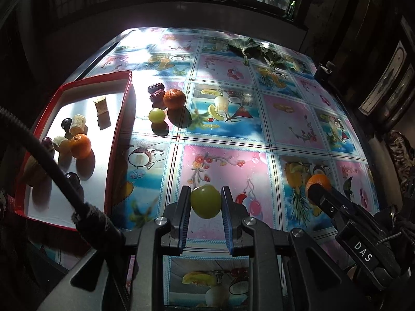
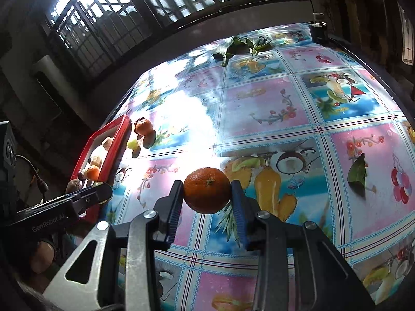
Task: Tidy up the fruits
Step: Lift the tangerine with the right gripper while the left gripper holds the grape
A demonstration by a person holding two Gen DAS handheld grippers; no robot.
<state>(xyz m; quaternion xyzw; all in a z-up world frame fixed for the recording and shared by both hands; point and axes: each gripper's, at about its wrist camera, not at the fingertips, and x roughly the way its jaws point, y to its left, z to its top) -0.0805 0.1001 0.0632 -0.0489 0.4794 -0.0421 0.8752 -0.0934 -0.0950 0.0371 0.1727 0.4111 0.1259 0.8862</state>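
My left gripper (image 1: 206, 202) is shut on a green fruit (image 1: 206, 201), held above the patterned tablecloth. My right gripper (image 2: 207, 194) is shut on an orange (image 2: 207, 190); in the left wrist view that orange (image 1: 318, 180) shows at the right between the right gripper's fingers. A red tray (image 1: 122, 119) with a white floor sits at the left and holds an orange (image 1: 81, 145), dark plums, pale fruit pieces and a tan block. Just right of the tray lie another orange (image 1: 174, 99), a green fruit (image 1: 156, 115) and dark red dates (image 1: 156, 92). The tray (image 2: 114, 145) appears small in the right wrist view.
Green leafy vegetables (image 1: 249, 48) lie at the table's far edge. A dark small jar (image 2: 318, 29) stands at the far right corner. A black cable (image 1: 49, 165) crosses the tray in the left wrist view. Barred windows line the far wall.
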